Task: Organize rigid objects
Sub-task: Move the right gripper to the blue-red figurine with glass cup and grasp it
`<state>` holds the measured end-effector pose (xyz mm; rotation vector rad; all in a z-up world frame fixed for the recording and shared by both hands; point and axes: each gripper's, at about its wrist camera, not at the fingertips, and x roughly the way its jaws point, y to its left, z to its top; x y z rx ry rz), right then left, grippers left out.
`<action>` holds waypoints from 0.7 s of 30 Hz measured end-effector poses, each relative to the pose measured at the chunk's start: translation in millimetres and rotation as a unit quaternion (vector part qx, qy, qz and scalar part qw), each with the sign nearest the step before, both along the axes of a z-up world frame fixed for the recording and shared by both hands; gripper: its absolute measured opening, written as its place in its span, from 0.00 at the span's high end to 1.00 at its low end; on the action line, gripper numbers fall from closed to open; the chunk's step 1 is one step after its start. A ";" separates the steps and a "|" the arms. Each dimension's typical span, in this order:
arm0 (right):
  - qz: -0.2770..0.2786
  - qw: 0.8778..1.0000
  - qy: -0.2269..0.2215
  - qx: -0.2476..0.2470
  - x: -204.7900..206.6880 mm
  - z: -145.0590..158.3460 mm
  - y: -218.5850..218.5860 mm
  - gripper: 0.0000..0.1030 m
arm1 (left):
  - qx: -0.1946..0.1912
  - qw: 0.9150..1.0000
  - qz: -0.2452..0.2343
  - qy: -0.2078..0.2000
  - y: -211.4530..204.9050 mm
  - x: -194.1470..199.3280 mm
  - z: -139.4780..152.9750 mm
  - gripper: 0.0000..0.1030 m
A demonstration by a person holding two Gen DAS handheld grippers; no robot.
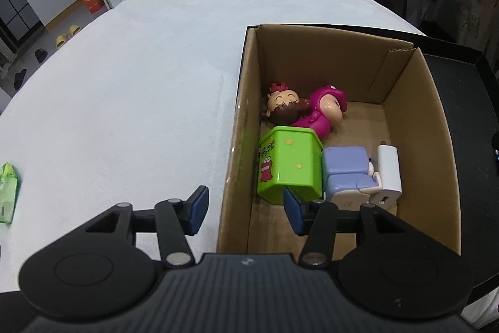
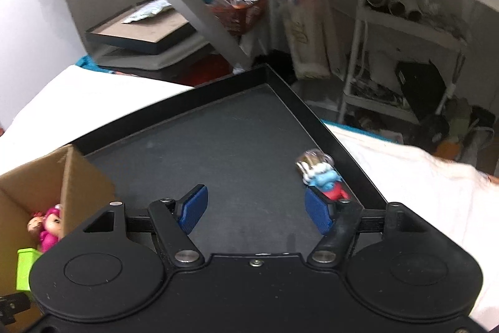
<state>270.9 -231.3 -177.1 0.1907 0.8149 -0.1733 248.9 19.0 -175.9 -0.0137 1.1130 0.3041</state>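
Observation:
A cardboard box holds a brown-haired doll, a pink-suited doll, a green toy box, a lavender block toy and a white charger. My left gripper is open and empty, straddling the box's near left wall. My right gripper is open and empty above a black tray. A small blue, white and red figurine lies in the tray by the right finger. The box also shows in the right wrist view.
A white cloth covers the table. A green packet lies at its left edge. The black tray sits right of the box. Shelves, bags and a cart stand beyond the table.

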 end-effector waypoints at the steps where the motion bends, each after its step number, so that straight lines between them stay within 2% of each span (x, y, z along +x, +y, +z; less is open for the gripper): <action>1: -0.004 1.000 0.000 0.001 0.3 -1.2 -2.0 0.36 | 0.003 1.000 -0.001 0.000 -2.6 0.9 0.3 0.50; 10: -0.026 1.000 0.004 0.007 15.4 -8.0 -25.2 0.39 | 0.045 0.999 -0.025 0.012 -21.9 4.7 -3.2 0.48; 16: -0.054 0.998 0.007 0.018 29.0 -10.8 -52.1 0.41 | 0.045 0.999 -0.025 0.018 -21.3 5.4 -3.3 0.48; 18: -0.058 0.998 0.013 0.026 32.9 -15.0 -58.1 0.51 | 0.046 0.999 -0.026 0.015 -21.5 5.5 -2.4 0.48; 21: -0.052 0.998 0.017 0.037 33.1 -19.2 -59.6 0.56 | 0.046 0.998 -0.028 0.014 -21.7 5.9 -1.0 0.48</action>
